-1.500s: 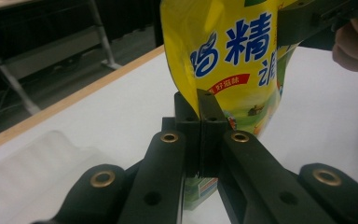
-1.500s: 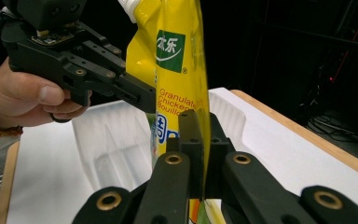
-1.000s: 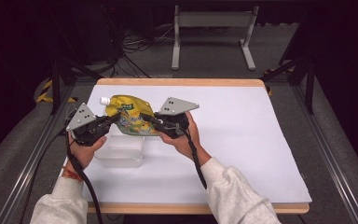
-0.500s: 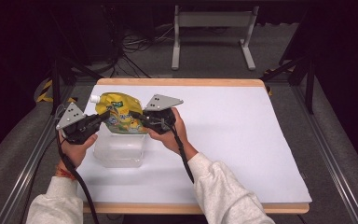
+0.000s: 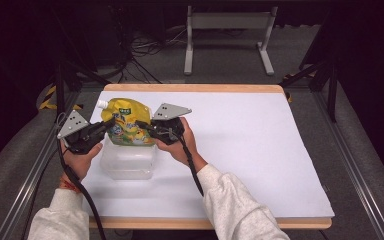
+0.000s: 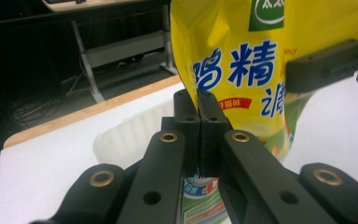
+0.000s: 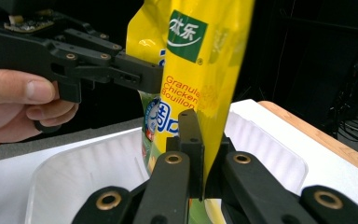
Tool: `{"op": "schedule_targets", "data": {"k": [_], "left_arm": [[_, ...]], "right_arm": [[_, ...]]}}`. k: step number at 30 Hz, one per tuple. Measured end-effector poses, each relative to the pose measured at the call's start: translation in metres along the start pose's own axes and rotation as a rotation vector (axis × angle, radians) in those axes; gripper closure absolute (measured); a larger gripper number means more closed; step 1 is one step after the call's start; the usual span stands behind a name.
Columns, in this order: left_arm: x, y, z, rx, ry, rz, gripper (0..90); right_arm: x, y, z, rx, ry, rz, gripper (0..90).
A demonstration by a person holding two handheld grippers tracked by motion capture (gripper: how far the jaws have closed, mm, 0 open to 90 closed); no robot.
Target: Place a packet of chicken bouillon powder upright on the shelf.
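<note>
Over the white tub (image 5: 128, 162), both claws pinch the yellow pouch (image 5: 127, 127) edges.

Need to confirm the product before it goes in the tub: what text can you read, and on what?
All on the yellow pouch:
"太乐", white on the green badge.
"Granula", "Chicken", "Bouillon", red, right gripper view.
"鸡精", large blue characters, left gripper view; the next is cut off.
Red banner text: too small to read.
</note>
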State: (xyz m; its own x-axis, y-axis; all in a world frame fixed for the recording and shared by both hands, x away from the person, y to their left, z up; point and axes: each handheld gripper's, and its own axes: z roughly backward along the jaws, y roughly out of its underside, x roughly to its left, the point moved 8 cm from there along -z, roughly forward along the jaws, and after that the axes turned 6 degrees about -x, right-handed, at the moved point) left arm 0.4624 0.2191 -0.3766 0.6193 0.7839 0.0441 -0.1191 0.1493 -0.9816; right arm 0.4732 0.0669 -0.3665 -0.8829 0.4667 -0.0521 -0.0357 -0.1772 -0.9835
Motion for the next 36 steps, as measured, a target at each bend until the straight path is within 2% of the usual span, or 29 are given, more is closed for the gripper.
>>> {"op": "schedule_targets", "data": {"k": [4, 8, 16, 36], "left_arm": [[0.001, 0.003, 0.001, 0.008, 0.014, 0.018, 88.8], [0.001, 0.005, 0.002, 0.023, 0.015, 0.006, 88.7], [0.000, 0.014, -0.001, 0.045, 0.019, 0.006, 88.8], [-0.001, 0.037, -0.001, 0.118, 0.008, 0.002, 89.1]], "right_arm": [[0.002, 0.002, -0.001, 0.009, -0.003, -0.005, 90.0], [0.004, 0.009, -0.005, 0.040, 0.010, -0.009, 90.0], [0.002, 0.019, -0.006, 0.078, 0.018, -0.017, 89.9], [0.003, 0.038, -0.013, 0.124, 0.002, -0.035, 89.6]]}}
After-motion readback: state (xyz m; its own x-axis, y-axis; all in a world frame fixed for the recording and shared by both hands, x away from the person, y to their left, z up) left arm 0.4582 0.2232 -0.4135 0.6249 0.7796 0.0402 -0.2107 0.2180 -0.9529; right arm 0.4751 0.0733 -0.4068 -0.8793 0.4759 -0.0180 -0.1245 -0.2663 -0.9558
